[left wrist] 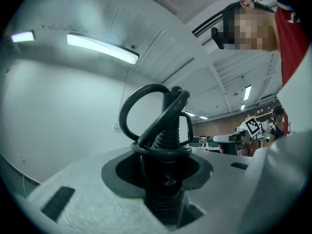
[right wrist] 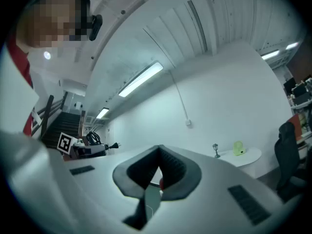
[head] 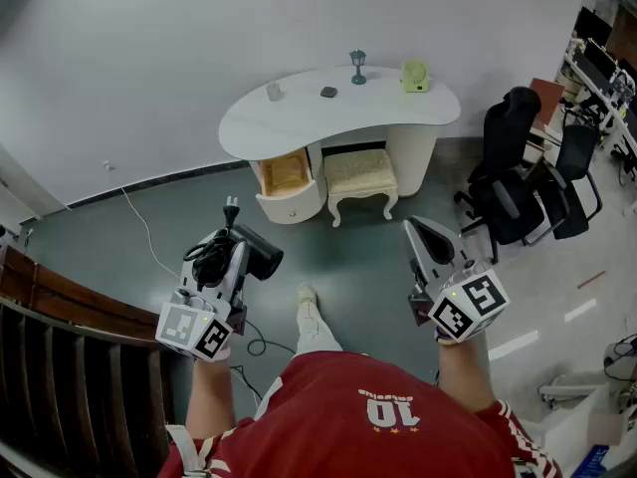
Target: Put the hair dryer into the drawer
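Grey floor (head: 348, 262) lies beneath both grippers. The left gripper (head: 231, 257) pinches the hair dryer (head: 263, 254) by its handle end. The coiled cord (head: 206, 252) loops over the jaws, and the plug (head: 232, 210) points ahead. Beside it, the right gripper (head: 420, 229) has its jaws pressed together on nothing. Well ahead, the white desk's (head: 299, 118) drawer (head: 294, 207) stands pulled out beside a cushioned stool (head: 360, 172).

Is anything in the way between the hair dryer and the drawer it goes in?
No, nothing visible blocks it. The left gripper holds the hair dryer, and only bare floor lies between it and the open drawer. The stool stands beside the drawer, not in front of it.
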Available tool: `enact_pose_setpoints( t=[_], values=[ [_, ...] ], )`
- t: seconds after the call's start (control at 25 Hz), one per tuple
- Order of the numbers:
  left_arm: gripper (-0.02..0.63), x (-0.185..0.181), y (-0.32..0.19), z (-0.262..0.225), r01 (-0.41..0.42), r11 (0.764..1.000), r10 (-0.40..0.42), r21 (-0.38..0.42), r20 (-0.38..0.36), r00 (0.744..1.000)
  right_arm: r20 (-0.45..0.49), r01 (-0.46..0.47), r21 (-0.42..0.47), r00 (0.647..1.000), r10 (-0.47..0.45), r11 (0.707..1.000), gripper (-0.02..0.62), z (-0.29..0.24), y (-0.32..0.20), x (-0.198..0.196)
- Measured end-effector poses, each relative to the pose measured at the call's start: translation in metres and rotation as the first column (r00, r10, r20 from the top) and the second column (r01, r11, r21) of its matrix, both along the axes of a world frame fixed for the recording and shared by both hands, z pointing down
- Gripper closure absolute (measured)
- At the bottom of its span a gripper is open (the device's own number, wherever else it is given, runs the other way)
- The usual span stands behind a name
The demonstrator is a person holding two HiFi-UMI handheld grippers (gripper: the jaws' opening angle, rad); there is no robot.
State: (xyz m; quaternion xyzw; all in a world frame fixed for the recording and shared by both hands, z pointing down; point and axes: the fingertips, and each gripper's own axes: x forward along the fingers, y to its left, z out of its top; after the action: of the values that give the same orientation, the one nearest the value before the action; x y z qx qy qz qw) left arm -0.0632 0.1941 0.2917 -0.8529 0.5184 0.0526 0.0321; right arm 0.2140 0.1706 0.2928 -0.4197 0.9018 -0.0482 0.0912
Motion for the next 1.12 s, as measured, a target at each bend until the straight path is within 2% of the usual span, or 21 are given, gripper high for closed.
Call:
enact_pose_setpoints(
  t=[0.24,0.4,0.72,1.12],
  values=[
    [0.436,-0.001,0.002,-0.001,0.03,1.0,-0.031,0.004,0.01,0.999,-0.079,-0.098,-0.004,0.992,0.098,0.995,0.592,0.025,-0.017,0.008],
    [0.436,-0.002,-0.002,0.004,0.066,0.998,-0.066,0.011,0.016,0.998,-0.111,-0.132,0.001,0.985,0.131,0.991,0.592,0.034,-0.028,0.012],
    [0.437,-0.011,-0.014,0.019,0.109,0.994,-0.108,-0.01,0.051,0.993,-0.124,-0.133,-0.002,0.984,0.132,0.991,0.594,0.044,-0.046,-0.009],
    [0.437,-0.021,-0.039,0.028,0.111,0.994,-0.109,-0.017,0.072,0.991,-0.123,-0.132,0.007,0.984,0.132,0.991,0.591,0.046,-0.065,-0.028]
  ],
)
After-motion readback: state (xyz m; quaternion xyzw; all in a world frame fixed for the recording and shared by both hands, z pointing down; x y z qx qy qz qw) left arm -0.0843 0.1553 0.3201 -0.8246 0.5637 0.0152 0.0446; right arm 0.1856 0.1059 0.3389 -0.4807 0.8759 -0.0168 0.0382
